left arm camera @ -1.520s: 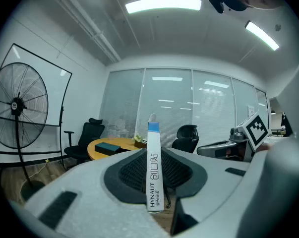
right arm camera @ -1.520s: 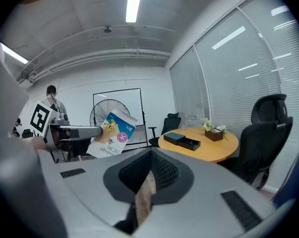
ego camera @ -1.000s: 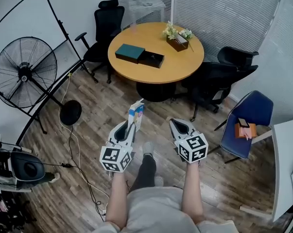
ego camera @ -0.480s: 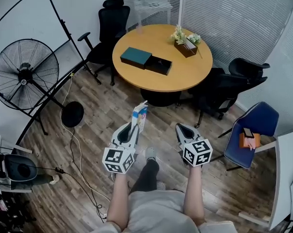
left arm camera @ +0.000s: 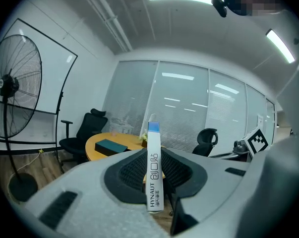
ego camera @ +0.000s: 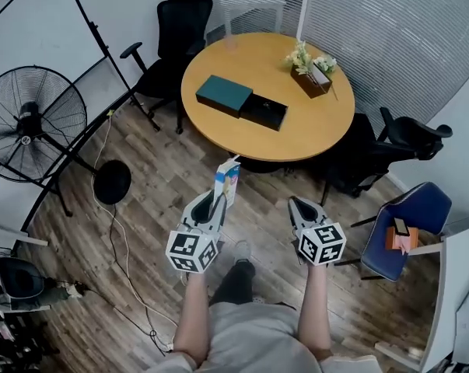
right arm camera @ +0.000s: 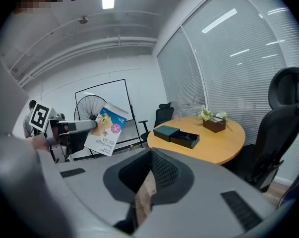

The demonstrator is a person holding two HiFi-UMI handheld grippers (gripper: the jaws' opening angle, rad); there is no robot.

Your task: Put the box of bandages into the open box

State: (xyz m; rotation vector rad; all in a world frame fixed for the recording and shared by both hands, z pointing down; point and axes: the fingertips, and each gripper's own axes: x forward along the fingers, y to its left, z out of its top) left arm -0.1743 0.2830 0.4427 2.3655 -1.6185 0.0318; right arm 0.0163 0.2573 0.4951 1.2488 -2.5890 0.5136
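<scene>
Wooden round surface (ego camera: 320, 134), top of the head view: it carries the open box (ego camera: 264, 113), black and shallow, with a teal box (ego camera: 223, 95) touching its left side and a flower holder (ego camera: 312, 74) well apart near the far right edge.

Left tongs (ego camera: 216, 200): clamped on the bandage box (ego camera: 228, 181). The two jaws press on its broad faces at the lower end, so that it stands upright and rises above their tips. In the left gripper view its narrow printed edge faces the camera, midway between the jaws. In the right gripper view its broad printed face shows at the left, tilted a little.

Right tongs (ego camera: 299, 207): jaws drawn together to a thin slit, with nothing between them. They are level with the left tongs and apart from the bandage box.

Both tongs and the bandage box hang over the plank floor (ego camera: 148, 185), short of the surface's near edge and well apart from the open box. A standing fan (ego camera: 28, 123) is at the far left.
</scene>
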